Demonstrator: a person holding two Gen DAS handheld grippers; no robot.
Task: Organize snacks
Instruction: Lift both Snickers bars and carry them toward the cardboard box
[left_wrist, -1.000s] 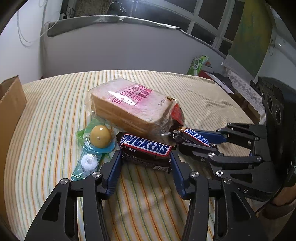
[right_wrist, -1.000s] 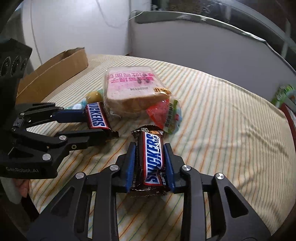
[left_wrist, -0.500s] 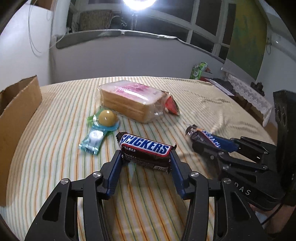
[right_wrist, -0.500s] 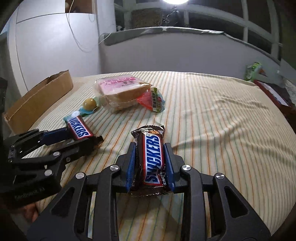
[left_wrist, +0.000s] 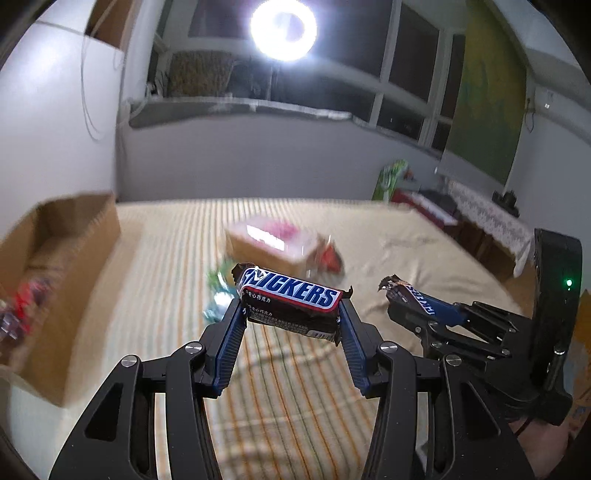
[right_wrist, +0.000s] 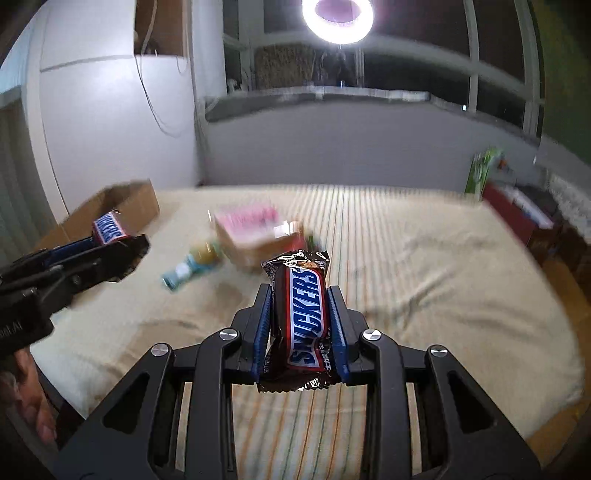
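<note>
Tongs on both sides, left tongs and right tongs, each pinch one Snickers bar.

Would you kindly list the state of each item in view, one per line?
Left gripper: shut on a Snickers bar held crosswise, off the bed.
Right gripper: shut on a second Snickers bar held lengthwise, lifted.
Cardboard box: open, some snacks inside.
Bread pack: lying on the bed, blurred.

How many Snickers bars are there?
2. One Snickers is held crosswise in the left tool, the other lengthwise in the right tool. The cardboard box is blurry and may hide more.
</note>
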